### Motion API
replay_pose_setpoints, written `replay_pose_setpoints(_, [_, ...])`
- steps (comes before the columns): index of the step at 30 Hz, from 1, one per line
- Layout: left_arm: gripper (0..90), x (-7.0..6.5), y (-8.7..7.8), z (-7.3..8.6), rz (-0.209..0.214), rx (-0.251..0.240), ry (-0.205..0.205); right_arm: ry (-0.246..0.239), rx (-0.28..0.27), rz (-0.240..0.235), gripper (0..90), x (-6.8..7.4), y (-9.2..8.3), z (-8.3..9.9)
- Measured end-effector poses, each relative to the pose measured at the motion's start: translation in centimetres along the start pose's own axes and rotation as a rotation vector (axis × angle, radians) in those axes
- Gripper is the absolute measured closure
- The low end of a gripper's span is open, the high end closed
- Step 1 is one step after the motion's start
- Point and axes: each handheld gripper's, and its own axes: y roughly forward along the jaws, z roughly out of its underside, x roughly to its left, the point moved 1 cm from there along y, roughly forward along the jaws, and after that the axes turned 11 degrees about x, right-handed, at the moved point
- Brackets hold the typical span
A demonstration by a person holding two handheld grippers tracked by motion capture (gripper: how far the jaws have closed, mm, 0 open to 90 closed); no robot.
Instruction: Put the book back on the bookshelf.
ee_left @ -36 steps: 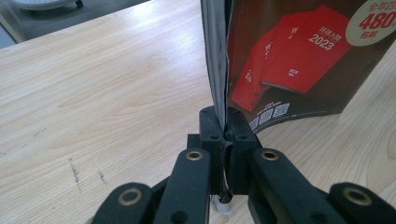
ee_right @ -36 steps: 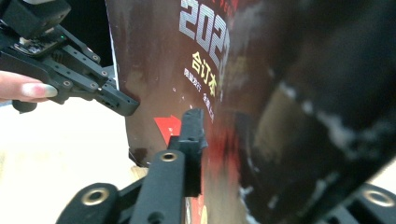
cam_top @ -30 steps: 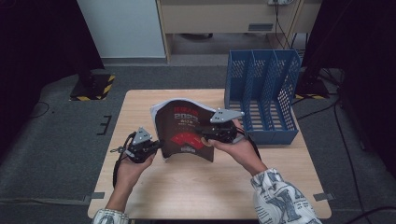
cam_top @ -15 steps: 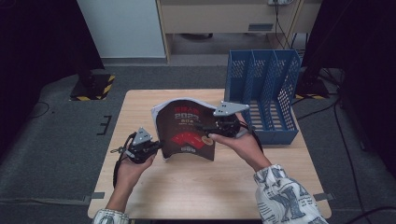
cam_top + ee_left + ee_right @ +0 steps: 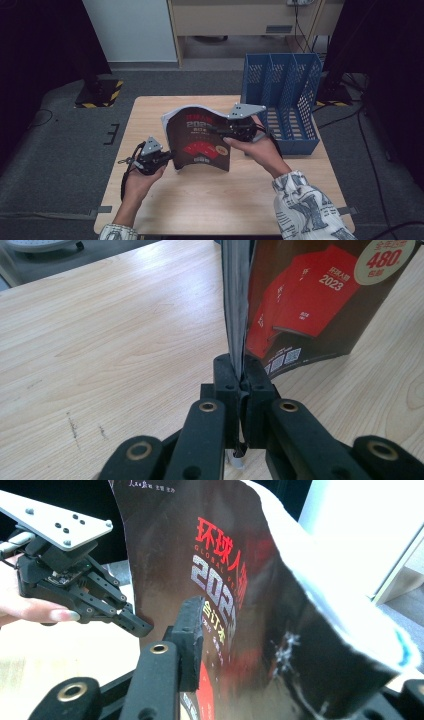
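A dark magazine (image 5: 200,142) with red books and red lettering on its cover stands on its lower edge on the wooden table (image 5: 150,115), bowed into a curve. My left gripper (image 5: 169,157) is shut on its lower left edge; in the left gripper view both pads (image 5: 243,382) pinch the pages (image 5: 310,305). My right gripper (image 5: 227,131) straddles the upper right edge. Its jaws have just been closing with the magazine (image 5: 225,555) between them, and one pad (image 5: 192,630) presses the cover. The left gripper (image 5: 142,627) shows beyond, held by a hand.
A blue slotted file rack (image 5: 287,100) stands upright at the table's right side, just behind my right hand. Grey carpet surrounds the table, with a white panel and a beige cabinet at the back.
My right gripper has risen slightly at the magazine's right edge. The left gripper has kept still, shut on the lower left edge.
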Motion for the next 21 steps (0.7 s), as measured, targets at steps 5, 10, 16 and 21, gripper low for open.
replay_pose_setpoints(5, [87.6, 0.0, -0.03, 0.0, -0.001, 0.0, 0.001, -0.012, 0.014, -0.008, 68.5, -0.1, 0.22, -0.39])
replay_pose_setpoints(10, [87.6, 0.01, -0.07, 0.02, 0.002, -0.004, 0.009, -0.019, 0.045, 0.007, 68.1, -0.38, 0.38, -0.3])
replay_pose_setpoints(16, [87.7, -0.11, -0.03, -0.02, 0.001, -0.012, 0.016, -0.002, 0.027, 0.004, 68.3, -0.88, 0.22, -0.32])
replay_pose_setpoints(21, [87.7, -0.08, -0.06, 0.02, 0.007, -0.014, 0.022, -0.018, 0.024, -0.01, 69.2, -0.67, 0.15, -0.6])
